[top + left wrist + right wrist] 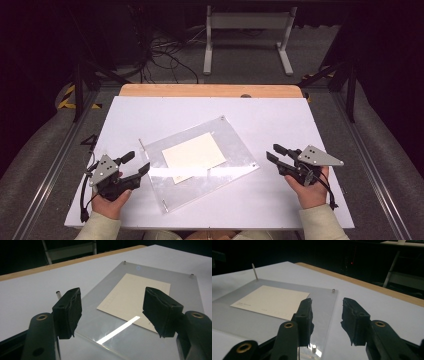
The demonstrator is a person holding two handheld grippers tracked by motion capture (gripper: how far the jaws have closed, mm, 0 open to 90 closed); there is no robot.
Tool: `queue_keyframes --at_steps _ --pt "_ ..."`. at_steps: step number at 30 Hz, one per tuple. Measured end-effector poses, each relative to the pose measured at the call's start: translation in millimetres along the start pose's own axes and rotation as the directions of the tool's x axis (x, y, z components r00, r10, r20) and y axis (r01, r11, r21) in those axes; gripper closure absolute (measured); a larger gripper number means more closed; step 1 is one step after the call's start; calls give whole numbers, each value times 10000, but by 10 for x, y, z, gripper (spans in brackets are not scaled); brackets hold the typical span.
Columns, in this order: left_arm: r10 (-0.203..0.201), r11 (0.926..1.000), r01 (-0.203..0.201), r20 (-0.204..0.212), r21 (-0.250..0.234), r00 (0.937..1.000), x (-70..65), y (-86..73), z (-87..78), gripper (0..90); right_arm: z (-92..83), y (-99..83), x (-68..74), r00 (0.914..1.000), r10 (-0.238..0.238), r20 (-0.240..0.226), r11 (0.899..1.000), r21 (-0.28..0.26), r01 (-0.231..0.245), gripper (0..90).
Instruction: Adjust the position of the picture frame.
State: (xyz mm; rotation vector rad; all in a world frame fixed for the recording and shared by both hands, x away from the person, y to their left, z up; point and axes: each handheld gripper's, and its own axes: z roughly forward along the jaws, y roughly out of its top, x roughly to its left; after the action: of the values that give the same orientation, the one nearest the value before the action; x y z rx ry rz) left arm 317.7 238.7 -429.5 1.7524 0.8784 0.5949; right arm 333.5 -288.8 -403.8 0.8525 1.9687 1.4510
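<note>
A clear acrylic plate point(235, 150) lies askew on the middle of the white table point(150, 112), with a cream sheet of paper point(195, 152) under it and small metal posts at its corners. My left gripper point(137, 162) rests at the plate's near left corner. It is open, and in the left gripper view its jaws point(112, 293) frame the plate point(180, 287) and paper point(132, 295) without touching them. My right gripper point(273, 152) sits just right of the plate, open and pointing left. Nothing is between its jaws point(327, 305), beyond which lie the plate's edge point(322, 296) and the paper point(272, 300).
A wooden strip point(210, 90) runs along the table's far edge. Beyond it, on the dark floor, stand a white metal frame point(247, 22) and loose cables point(165, 55). A thin upright post point(254, 271) rises at the plate's far corner in the right gripper view.
</note>
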Motion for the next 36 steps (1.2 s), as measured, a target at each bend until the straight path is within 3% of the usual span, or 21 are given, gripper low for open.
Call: queue_keyframes --at_steps 2,7,11,14,22,26,28,30,36 --pt "-23 10000 23 37 97 10000 -1 -8 3 319 -4 4 -6 10000 47 -46 9999 -143 -48 573" --pt "-29 9999 30 -56 101 10000 15 -11 2 322 6 3 1 9998 -190 -15 9998 86 190 555" --pt "-18 9999 20 -108 144 9999 18 -10 6 324 25 25 10 9994 -319 -141 9993 209 322 588" --pt "-1 9998 3 -96 197 10000 8 -8 8 325 48 44 14 9998 -167 -133 9993 319 171 563" --pt "153 9995 -151 -79 285 9999 -25 -3 13 326 211 91 65 9984 -173 -533 9908 1331 243 607" --pt "161 9993 -160 -44 339 9999 -23 -4 17 326 316 41 69 9968 -185 -777 9763 2135 348 622" --pt "193 9991 -191 -67 369 9998 -19 -4 21 327 370 7 67 9964 -127 -836 9643 2626 343 623" --pt "190 9991 -188 -53 380 9998 -20 -5 23 328 451 -53 75 9950 -18 -997 9452 3247 343 623" --pt "206 9987 -205 -27 472 9998 -27 -10 33 328 572 -117 85 9947 -13 -1027 9199 3900 415 637"
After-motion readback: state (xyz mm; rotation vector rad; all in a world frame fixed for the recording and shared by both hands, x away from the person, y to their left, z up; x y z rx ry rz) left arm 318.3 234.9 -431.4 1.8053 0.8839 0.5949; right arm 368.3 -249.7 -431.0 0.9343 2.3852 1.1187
